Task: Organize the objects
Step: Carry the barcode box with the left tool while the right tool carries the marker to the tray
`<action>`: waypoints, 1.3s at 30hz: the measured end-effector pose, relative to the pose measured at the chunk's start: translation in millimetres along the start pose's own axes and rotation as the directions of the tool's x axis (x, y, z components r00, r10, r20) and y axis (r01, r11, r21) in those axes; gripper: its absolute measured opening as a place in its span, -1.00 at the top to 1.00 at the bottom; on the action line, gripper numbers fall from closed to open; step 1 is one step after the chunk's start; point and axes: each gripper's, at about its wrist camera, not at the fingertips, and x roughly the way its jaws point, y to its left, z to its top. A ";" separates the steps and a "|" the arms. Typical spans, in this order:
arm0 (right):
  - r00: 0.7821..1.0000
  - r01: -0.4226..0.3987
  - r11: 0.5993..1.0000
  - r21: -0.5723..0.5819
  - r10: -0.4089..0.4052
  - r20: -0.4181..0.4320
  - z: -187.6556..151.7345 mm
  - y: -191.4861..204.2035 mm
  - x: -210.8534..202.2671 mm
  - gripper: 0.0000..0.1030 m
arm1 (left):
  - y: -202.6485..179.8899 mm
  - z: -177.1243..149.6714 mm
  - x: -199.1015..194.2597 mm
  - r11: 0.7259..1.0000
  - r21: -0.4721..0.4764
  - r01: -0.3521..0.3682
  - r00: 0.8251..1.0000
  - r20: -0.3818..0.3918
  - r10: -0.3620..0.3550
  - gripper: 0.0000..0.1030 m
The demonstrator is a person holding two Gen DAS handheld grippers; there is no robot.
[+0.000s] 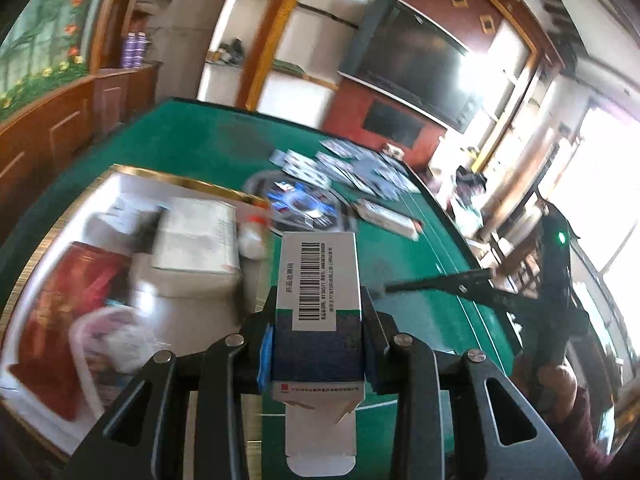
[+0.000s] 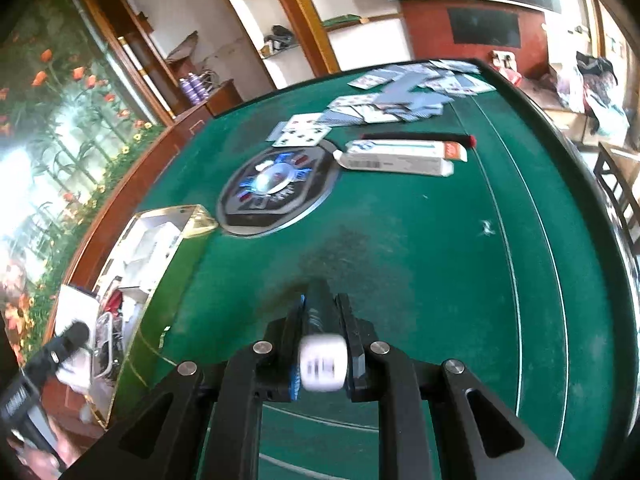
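Observation:
My left gripper (image 1: 319,300) is shut on a white and blue-green medicine box (image 1: 318,276) with a barcode. It holds the box lengthwise above the green table (image 1: 192,140), at the edge of a gold-rimmed storage box (image 1: 160,174). My right gripper (image 2: 323,300) is shut on a slim dark tube (image 2: 320,312) with a white barcoded end (image 2: 322,362), held above the middle of the table (image 2: 440,260). In the left wrist view the right gripper (image 1: 400,286) shows as a thin dark point at the right. The storage box (image 2: 168,210) lies to the right gripper's left.
The storage box holds white cartons (image 1: 196,236), a red pack (image 1: 80,296) and a clear bag (image 1: 116,340). A round panel (image 2: 276,188) sits at the table's centre. Beyond it lie a long white carton (image 2: 400,156), a black stick (image 2: 416,136) and scattered playing cards (image 2: 392,104).

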 end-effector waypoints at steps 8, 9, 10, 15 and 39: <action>1.000 0.021 0.997 -0.072 -0.021 0.006 9.6 35.7 14.6 0.68 | 53.7 1.7 -27.9 0.995 -0.094 -0.040 0.998 0.044 0.045 0.36; 1.000 0.027 0.997 -0.079 -0.027 0.007 10.7 39.4 18.3 0.68 | 57.7 1.3 -30.3 0.994 -0.096 -0.045 0.998 0.050 0.050 0.36; 0.999 0.042 0.995 -0.091 -0.041 0.011 12.4 43.9 22.7 0.68 | 59.6 0.5 -32.4 0.994 -0.097 -0.047 0.997 0.053 0.052 0.36; 0.997 0.074 0.989 -0.126 -0.072 0.018 30.4 66.2 49.1 0.68 | 78.6 2.9 -45.1 0.991 -0.119 -0.058 0.995 0.075 0.067 0.35; 0.950 -0.295 0.928 -0.229 0.259 -0.174 15.4 185.2 42.1 0.67 | 144.1 37.1 4.3 0.975 -0.027 -0.219 0.974 -0.061 0.217 0.35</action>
